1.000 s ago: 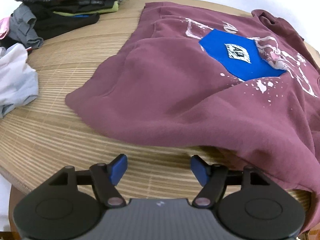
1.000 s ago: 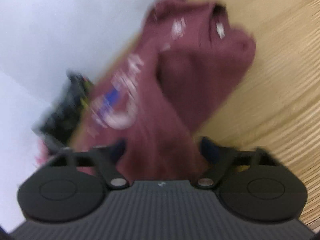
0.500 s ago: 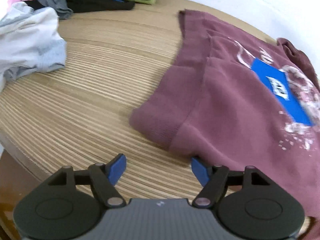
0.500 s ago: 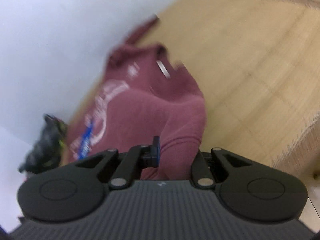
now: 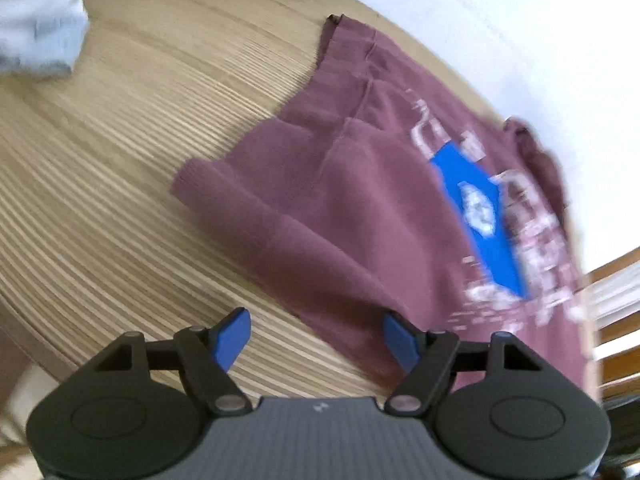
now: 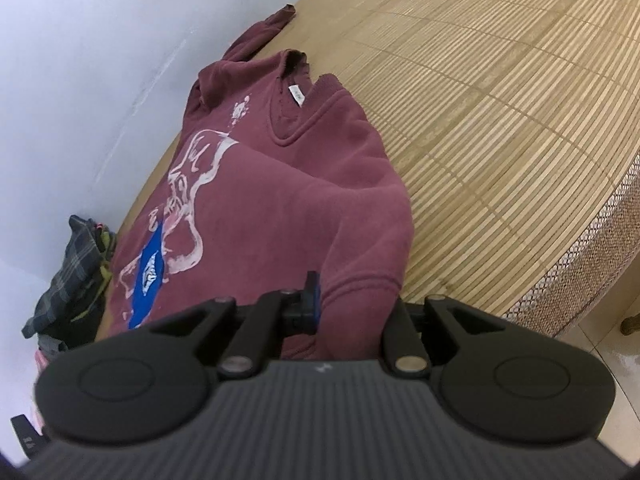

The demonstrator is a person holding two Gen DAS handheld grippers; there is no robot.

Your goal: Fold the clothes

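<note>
Right gripper (image 6: pixel 352 312) clamped on sweatshirt (image 6: pixel 280 200) sleeve; left gripper (image 5: pixel 316 338) opening, nothing between. Better to pinch hem (image 5: pixel 224 200) squarely, fold over evenly.

Sweatshirt (image 5: pixel 360 208): lying on the worktop (image 5: pixel 120 160).
Left gripper (image 5: pixel 316 338): jaws opening, straddling the sweatshirt's near edge.

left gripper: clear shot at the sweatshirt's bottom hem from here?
Probably yes. The left gripper has its jaws opening with nothing between them, and the maroon sweatshirt has its hem edge lying flat on the bamboo mat just ahead, with nothing covering it.
</note>
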